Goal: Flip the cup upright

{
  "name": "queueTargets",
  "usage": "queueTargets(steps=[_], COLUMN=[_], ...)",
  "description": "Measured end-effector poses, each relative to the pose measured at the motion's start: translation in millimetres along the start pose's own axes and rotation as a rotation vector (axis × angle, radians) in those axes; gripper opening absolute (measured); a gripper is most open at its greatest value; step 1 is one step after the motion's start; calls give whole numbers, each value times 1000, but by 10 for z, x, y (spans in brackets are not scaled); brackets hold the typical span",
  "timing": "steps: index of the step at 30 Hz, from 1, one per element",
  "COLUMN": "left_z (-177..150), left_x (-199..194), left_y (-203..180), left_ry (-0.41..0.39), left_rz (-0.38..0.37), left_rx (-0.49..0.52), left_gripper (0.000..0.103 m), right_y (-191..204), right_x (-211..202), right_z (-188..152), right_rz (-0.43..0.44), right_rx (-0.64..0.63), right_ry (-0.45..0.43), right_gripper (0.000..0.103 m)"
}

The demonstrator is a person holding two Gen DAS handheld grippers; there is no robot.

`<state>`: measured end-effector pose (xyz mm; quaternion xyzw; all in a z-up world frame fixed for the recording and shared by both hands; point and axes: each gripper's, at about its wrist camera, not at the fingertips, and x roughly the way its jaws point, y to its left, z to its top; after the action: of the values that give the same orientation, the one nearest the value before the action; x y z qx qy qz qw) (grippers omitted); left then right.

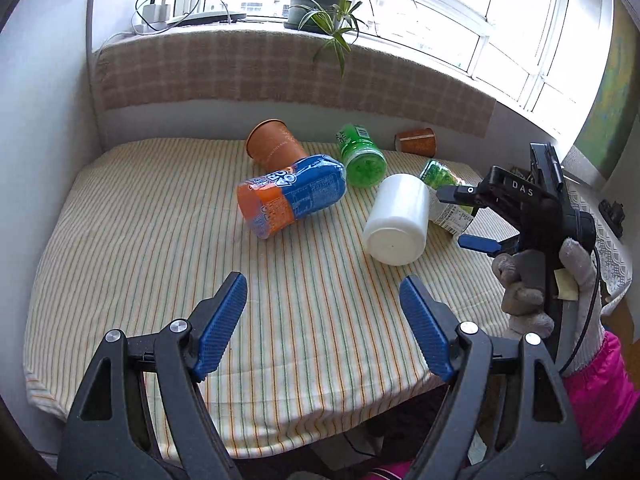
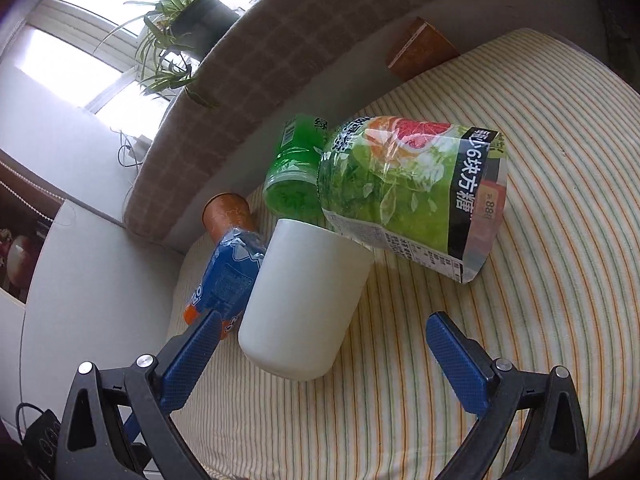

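blue-padded right tool (image 2: 324,354) wide apart around the lying white cup (image 2: 304,300), untouched; left tool (image 1: 323,320) likewise apart, empty

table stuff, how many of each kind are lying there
White cup: 1
Orange paper cups: 2, one by the blue bottle, one at the back edge
Plastic bottles: 3, blue and orange, plain green, green with grapefruit label
Total: 6, all on their sides
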<state>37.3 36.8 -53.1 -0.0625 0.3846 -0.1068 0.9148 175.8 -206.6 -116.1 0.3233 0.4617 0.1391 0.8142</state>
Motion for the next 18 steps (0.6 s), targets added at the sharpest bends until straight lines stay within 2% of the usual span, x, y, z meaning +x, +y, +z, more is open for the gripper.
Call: queueTargets(steps=[4,11,18], left_z=[-40,-69,-74], left_x=[-38,-66,-83], left_y=[-18,42,134], left_ry=[-17,-36,-43], left_rz=[46,33,31], left_rx=[30,23,4], left_gripper=[81,81,81], right_y=[-3,30,61], right_x=[248,518,686], right_z=[110,217,287], right_rz=[-2,-20,-41], right_rx=[63,102,111], right_ry=[37,79,106], right_gripper=[103,102,92])
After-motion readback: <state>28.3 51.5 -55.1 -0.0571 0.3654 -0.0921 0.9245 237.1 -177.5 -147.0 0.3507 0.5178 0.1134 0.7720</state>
